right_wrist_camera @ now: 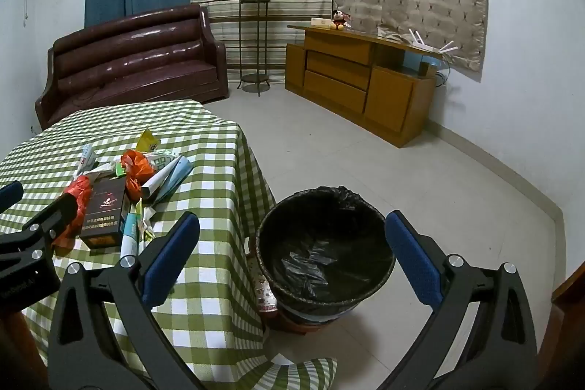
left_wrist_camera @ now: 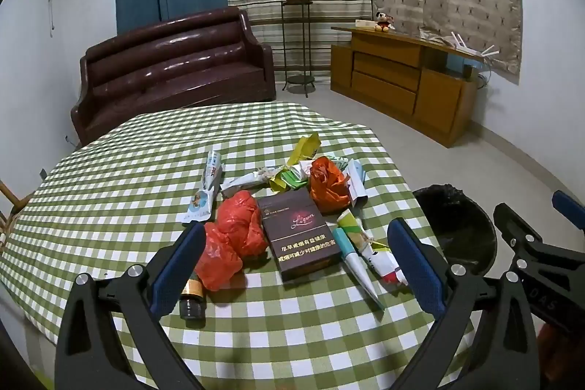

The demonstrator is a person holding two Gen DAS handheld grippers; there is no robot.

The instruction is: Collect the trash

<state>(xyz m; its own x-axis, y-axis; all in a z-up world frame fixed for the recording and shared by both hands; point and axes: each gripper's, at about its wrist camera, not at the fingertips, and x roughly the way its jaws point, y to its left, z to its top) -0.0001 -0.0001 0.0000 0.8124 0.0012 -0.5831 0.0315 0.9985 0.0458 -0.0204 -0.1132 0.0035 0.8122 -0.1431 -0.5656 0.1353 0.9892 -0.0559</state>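
Left gripper (left_wrist_camera: 297, 258) fingers wide apart, nothing between the pads, hovering over the near edge of the trash pile on the checked surface (left_wrist_camera: 109, 192). Left to right in the left wrist view: white printed wrapper (left_wrist_camera: 206, 189) at 10 o'clock of the pile, small brown bottle (left_wrist_camera: 192, 298) just beside the left finger (left_wrist_camera: 179, 265), two crumpled red plastic bags (left_wrist_camera: 234, 236) touching it, dark maroon cigarette box (left_wrist_camera: 298, 234) flat in the centre, orange bag (left_wrist_camera: 327, 185) at 1 o'clock of the box, yellow wrapper (left_wrist_camera: 305, 148) behind it at 12, rolled paper tubes (left_wrist_camera: 356, 254) along the box's right side near the right finger (left_wrist_camera: 416, 265). Right gripper (right_wrist_camera: 292, 254) also fully spread, empty, touching nothing, framing the black-lined trash bin (right_wrist_camera: 325, 243) on the floor (right_wrist_camera: 402, 152). Bin sits just beside the surface's right edge, at 3 o'clock of the pile.
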